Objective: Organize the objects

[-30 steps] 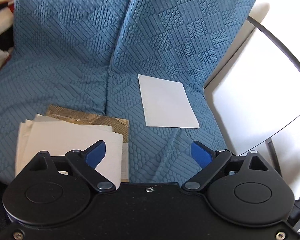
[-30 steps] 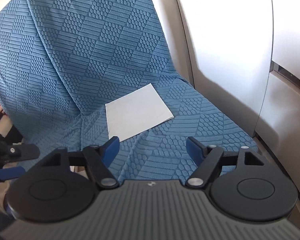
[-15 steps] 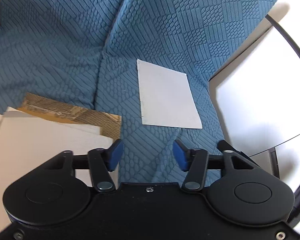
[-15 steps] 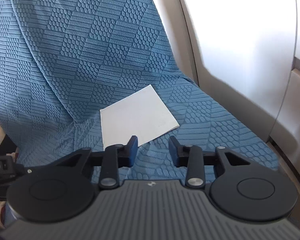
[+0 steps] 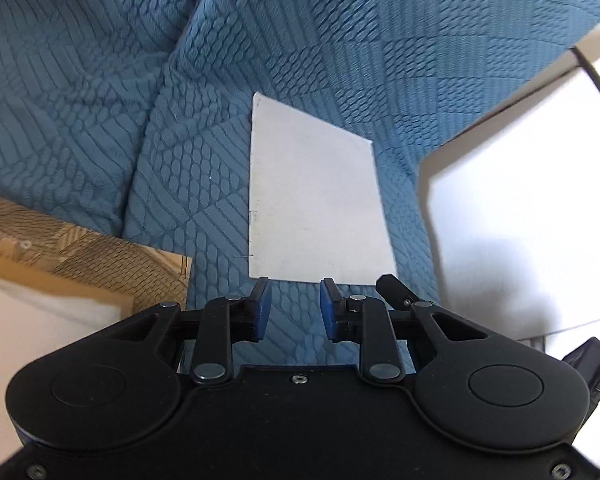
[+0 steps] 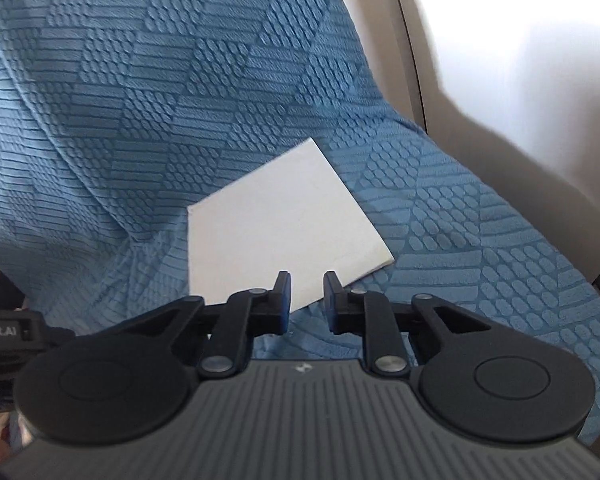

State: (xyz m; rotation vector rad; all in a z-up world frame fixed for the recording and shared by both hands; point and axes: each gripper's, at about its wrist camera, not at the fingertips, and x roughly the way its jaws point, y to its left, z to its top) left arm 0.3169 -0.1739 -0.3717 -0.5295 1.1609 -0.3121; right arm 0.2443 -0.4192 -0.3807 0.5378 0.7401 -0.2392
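Both grippers point steeply down at one flat, pale grey rectangular card (image 5: 316, 196) lying on the seat of a blue textured fabric sofa (image 5: 188, 128). Its surface is plain and its corners are crisp. The left gripper (image 5: 295, 309) hovers just short of the card's near edge, jaws closing with only fabric showing between them. The right gripper (image 6: 306, 301) hangs over the card's near corner, jaws likewise closing, nothing gripped. A brown patterned cardboard sheet (image 5: 100, 256) lies at the left.

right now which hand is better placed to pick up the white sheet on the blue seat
Right, probably. The right tool already straddles the white sheet's near edge, tips closing, not yet pinching. The left tool, also closing, hangs just short of that edge over blue cover.
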